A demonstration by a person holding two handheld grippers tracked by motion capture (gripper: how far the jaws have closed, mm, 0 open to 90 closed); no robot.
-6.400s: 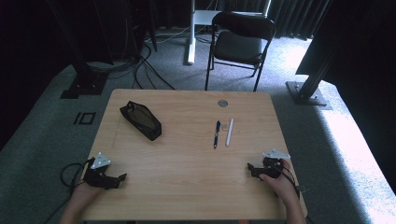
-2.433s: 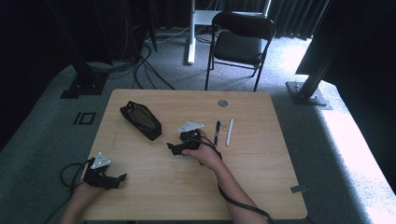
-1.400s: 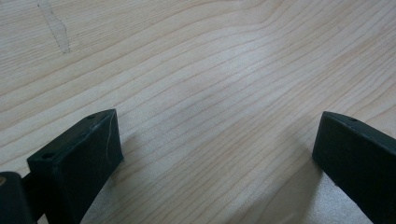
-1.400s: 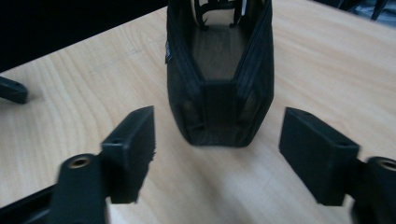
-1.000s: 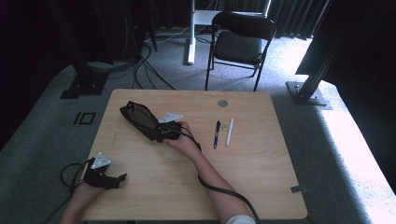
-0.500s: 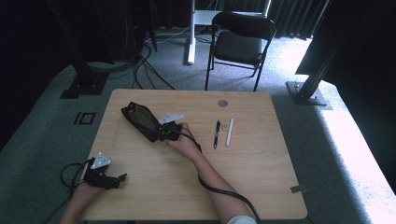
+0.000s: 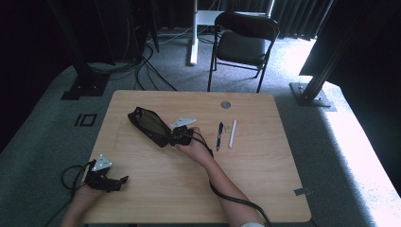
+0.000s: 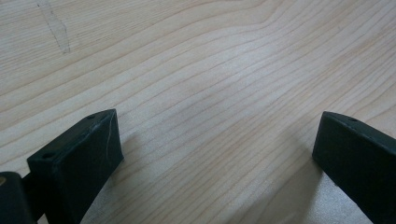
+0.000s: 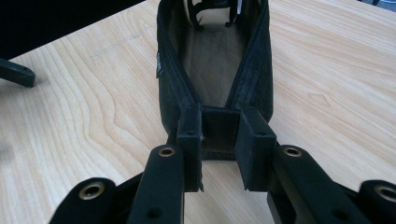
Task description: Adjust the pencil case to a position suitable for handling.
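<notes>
A black zip pouch (image 7: 147, 123) lies open on the left half of the wooden table (image 7: 265, 189), its mouth gaping upward (image 9: 212, 56). My right gripper (image 7: 173, 138) is at the pouch's near end. Its jaws have just been closing, and they are now shut on the pouch's fabric end (image 9: 219, 123). My left gripper (image 7: 122, 180) rests near the table's front left corner, open, with bare wood between its jaws (image 8: 217, 140). A blue pen (image 7: 220, 135) and a white marker (image 7: 232, 134) lie side by side right of the right hand.
A round grommet (image 7: 225, 104) sits in the table near its far edge. A black folding chair (image 7: 243, 40) stands beyond the table. Black stand legs (image 7: 312, 92) and cables lie on the grey carpet around it.
The right gripper has shifted a little to the right and toward the person, and the pouch's near end has come along with it. The left gripper has stayed still.
</notes>
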